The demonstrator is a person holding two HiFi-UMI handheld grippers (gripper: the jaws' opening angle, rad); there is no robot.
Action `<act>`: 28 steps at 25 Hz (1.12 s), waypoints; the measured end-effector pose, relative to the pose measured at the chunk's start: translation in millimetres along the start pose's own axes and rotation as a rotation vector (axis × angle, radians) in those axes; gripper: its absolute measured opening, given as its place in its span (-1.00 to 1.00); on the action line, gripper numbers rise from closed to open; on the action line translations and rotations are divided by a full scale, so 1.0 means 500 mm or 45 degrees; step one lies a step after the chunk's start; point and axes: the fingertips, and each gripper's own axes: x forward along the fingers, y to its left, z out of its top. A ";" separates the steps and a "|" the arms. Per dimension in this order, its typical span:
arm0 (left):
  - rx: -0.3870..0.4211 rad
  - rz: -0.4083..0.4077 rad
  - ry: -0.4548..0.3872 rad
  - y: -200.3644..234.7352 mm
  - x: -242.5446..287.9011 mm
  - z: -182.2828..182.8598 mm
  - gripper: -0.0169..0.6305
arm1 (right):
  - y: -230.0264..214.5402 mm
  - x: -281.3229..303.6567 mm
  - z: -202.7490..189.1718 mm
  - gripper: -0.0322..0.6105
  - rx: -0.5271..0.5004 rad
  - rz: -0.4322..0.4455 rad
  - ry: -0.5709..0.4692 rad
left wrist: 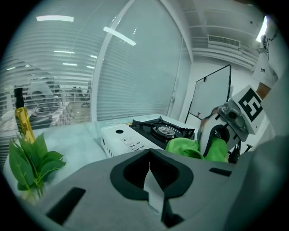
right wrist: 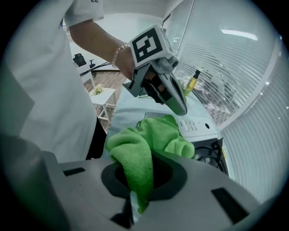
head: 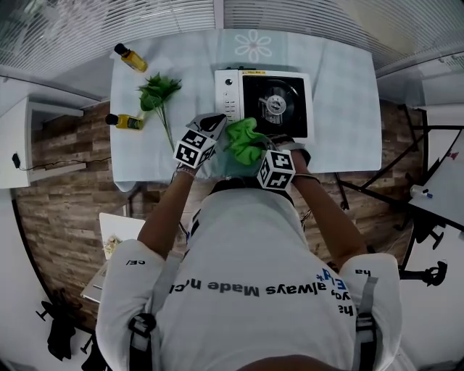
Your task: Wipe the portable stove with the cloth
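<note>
The desk (head: 348, 94) has a pale covering with a daisy printed at its far edge. It stands close against slatted blinds (head: 109, 22) that run the whole width of the window wall. Underfoot is plank flooring (head: 65, 196) in mixed browns. A white shelf unit (head: 18, 148) sits off to one side, and a small white side table (right wrist: 104, 95) stands behind, with a black office chair (right wrist: 79, 59) farther back. A whiteboard (left wrist: 212, 97) in a dark frame stands by the white wall. Long strip lights (left wrist: 55, 18) show pale across the glass (reflections or the lamps themselves, I cannot tell), and a ceiling vent (left wrist: 223, 41) is set above.
</note>
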 end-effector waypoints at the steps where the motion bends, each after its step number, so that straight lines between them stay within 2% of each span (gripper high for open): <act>1: 0.006 -0.002 0.014 -0.002 0.005 -0.004 -0.91 | -0.001 -0.003 -0.006 -0.83 -0.001 0.018 0.001; 5: 0.029 -0.015 0.066 -0.014 0.019 -0.020 -0.91 | -0.003 -0.013 -0.027 -0.83 -0.007 0.105 -0.004; 11: 0.058 -0.007 0.083 -0.018 0.027 -0.029 -0.91 | -0.005 -0.028 -0.063 -0.83 0.022 0.190 -0.010; 13: 0.089 -0.001 0.095 -0.016 0.029 -0.031 -0.91 | -0.009 -0.034 -0.078 -0.83 0.048 0.209 -0.011; 18: 0.085 -0.013 0.107 -0.019 0.030 -0.027 -0.91 | -0.021 -0.052 -0.120 -0.83 0.149 0.247 -0.030; 28: 0.144 0.002 0.179 -0.022 0.032 -0.030 -0.91 | -0.039 -0.087 -0.207 -0.83 0.294 0.283 0.002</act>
